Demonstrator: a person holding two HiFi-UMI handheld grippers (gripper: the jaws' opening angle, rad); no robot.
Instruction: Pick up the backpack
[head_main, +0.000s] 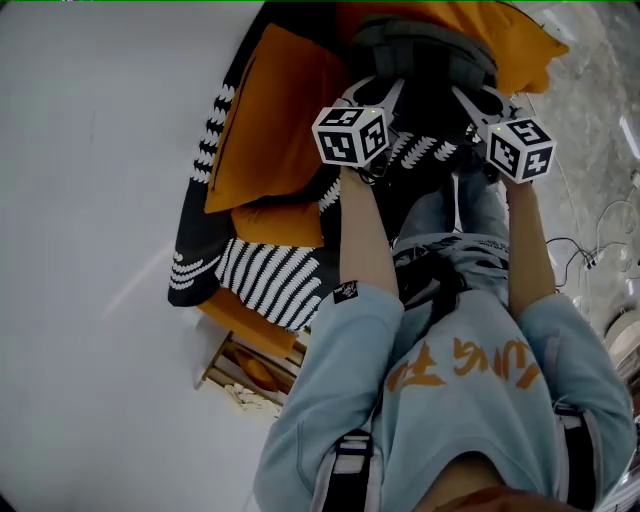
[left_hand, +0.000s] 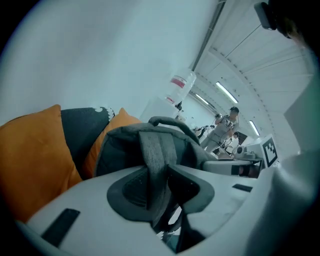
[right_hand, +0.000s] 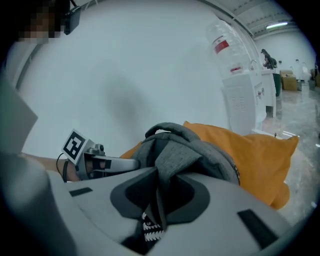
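Note:
A grey backpack (head_main: 425, 50) leans on the sofa among orange cushions, its carry handle (left_hand: 167, 121) at the top. My left gripper (left_hand: 159, 172) is shut on the backpack's left shoulder strap (left_hand: 154, 150), which runs down between the dark pads. My right gripper (right_hand: 159, 186) is shut on the other shoulder strap (right_hand: 172, 160), pinched where it narrows. In the head view both grippers reach forward side by side onto the pack, the left gripper (head_main: 385, 100) and the right gripper (head_main: 468, 102), each with its marker cube behind it. The lower part of the backpack is hidden behind the jaws.
Orange cushions (head_main: 275, 120) and a black-and-white patterned cover (head_main: 265, 275) lie on the sofa left of the pack. Another orange cushion (right_hand: 255, 155) sits to its right. A water dispenser (right_hand: 245, 95) stands beyond. Cables (head_main: 590, 250) lie on the floor at right.

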